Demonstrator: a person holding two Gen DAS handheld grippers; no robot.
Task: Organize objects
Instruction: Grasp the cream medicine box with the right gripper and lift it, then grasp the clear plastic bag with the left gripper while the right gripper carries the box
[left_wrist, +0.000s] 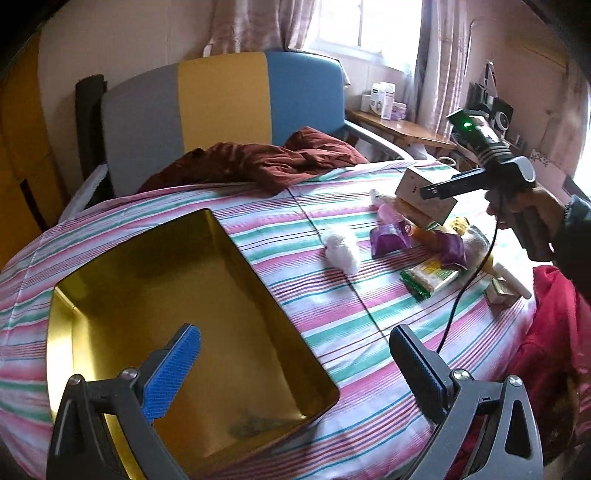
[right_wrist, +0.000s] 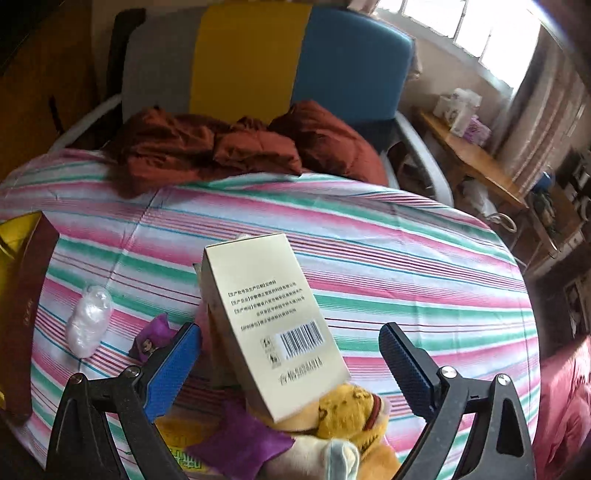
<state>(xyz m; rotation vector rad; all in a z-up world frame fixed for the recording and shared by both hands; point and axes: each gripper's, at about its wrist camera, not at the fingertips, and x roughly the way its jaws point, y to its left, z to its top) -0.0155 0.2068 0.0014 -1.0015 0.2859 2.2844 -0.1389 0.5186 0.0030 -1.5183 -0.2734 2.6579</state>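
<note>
Two grippers with ribbed blue rubber pads on dark angular frames work over a bed covered in a smooth sheet (left_wrist: 332, 295) striped pink, green and white. The left gripper (left_wrist: 295, 363) stands wide with nothing between its pads, hovering above the near right corner of a rectangular tin (left_wrist: 192, 317), gold and glossy inside with rounded corners, which lies on the left part of the sheet. The right gripper (right_wrist: 290, 363) is also spread wide; a pale cream cardboard box (right_wrist: 273, 321), flat-sided with printed text and a barcode, lies tilted in the gap between its pads, and neither pad presses on it. In the left wrist view that box (left_wrist: 424, 192) sits at the far right of the bed, atop a jumble of small things, with a hand (left_wrist: 532, 206) gripping the tool's handle beside it.

Under the box's near end rests a plush yellow toy (right_wrist: 351, 410), fuzzy and soft. A purple wrapper (left_wrist: 391, 240) lies crinkled beside it, and a green and white packet (left_wrist: 430, 277) lies flat nearer. A wad of clear crumpled plastic (left_wrist: 341, 251) sits apart, between the tin and the jumble. Rumpled rust-red cloth (left_wrist: 258, 162) is heaped at the far edge, against a padded headboard (left_wrist: 221, 103) in grey, yellow and blue panels.
</note>
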